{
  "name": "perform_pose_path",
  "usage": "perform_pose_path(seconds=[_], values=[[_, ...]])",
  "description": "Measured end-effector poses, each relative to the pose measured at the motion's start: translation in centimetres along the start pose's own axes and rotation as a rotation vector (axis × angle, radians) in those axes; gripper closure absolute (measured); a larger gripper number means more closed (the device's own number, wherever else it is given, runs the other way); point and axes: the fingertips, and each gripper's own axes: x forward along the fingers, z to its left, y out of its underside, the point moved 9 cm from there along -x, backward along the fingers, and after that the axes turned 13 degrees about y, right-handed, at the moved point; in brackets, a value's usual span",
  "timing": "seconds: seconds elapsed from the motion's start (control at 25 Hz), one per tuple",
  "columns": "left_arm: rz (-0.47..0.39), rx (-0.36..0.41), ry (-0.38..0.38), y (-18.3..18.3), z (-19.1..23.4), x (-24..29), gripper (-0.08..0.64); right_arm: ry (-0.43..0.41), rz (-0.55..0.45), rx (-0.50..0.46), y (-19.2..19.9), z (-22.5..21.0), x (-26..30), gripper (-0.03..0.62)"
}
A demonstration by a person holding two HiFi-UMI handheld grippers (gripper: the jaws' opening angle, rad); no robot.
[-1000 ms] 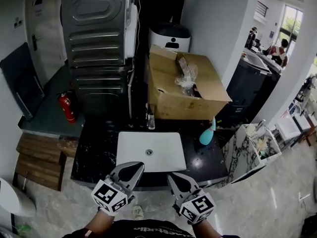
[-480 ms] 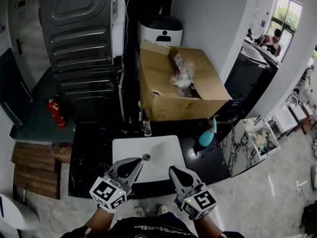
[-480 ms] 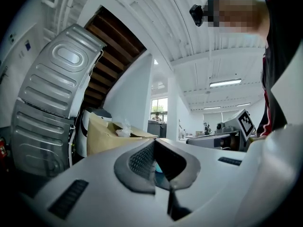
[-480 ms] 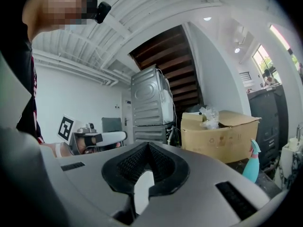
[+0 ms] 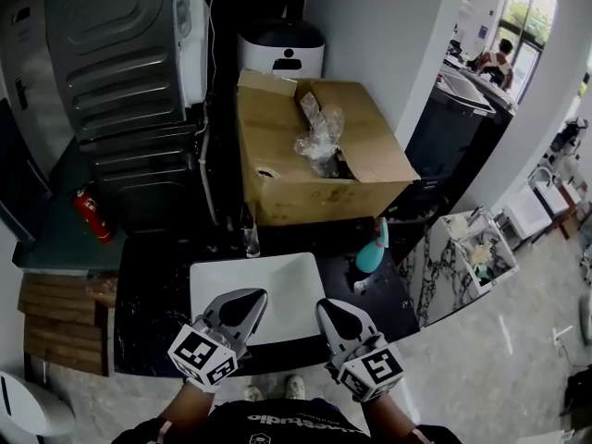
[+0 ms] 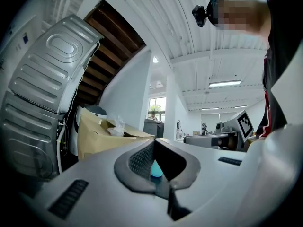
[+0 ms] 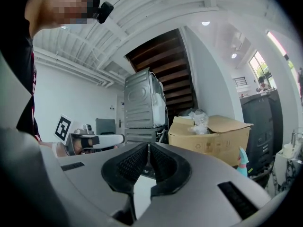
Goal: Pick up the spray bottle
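Note:
The teal spray bottle (image 5: 373, 248) stands upright on the black countertop (image 5: 153, 294), right of the white sink (image 5: 254, 280) and in front of the cardboard box. It also shows in the right gripper view, where the spray bottle (image 7: 242, 162) is at the far right, and the spray bottle (image 6: 155, 169) is a small shape far beyond the jaws in the left gripper view. My left gripper (image 5: 244, 305) and right gripper (image 5: 333, 313) hover side by side over the sink's near edge, both shut and empty, well short and left of the bottle. The left gripper (image 6: 152, 144) and right gripper (image 7: 148, 149) hold nothing.
An open cardboard box (image 5: 314, 160) with crumpled plastic sits behind the sink. A grey metal appliance (image 5: 111, 63) and a white canister (image 5: 277, 49) stand at the back. A red fire extinguisher (image 5: 91, 215) lies left. A marble-patterned shelf (image 5: 462, 257) flanks the counter's right.
The counter, sink and box have slid left and nearer in the head view. Both grippers now reach over the sink's front edge. Their jaws stay shut.

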Motion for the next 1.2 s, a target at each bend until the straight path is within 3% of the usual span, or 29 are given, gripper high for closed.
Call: perform_pose_path(seconds=[0.16,0.36,0.64,0.84,1.2], values=[[0.005,0.001,0.013,0.1,-0.4,1.9,0.545,0.030,-0.030,0.027,-0.3,-2.5,-0.1,0.541],[0.017,-0.006,0.023,1.0,0.2,3.7,0.545,0.085,-0.031,0.030,0.2,-5.8,0.2,0.436],[0.018,-0.003,0.018,1.7,1.0,6.1,0.545,0.249,0.005,0.024,1.6,-11.9,1.3,0.373],[0.033,-0.018,0.011,2.7,1.9,8.0,0.545,0.355,0.037,-0.002,3.2,-16.9,3.0,0.360],[0.092,-0.045,0.019,4.4,3.8,11.4,0.545,0.467,0.111,-0.019,6.6,-25.4,8.0,0.354]])
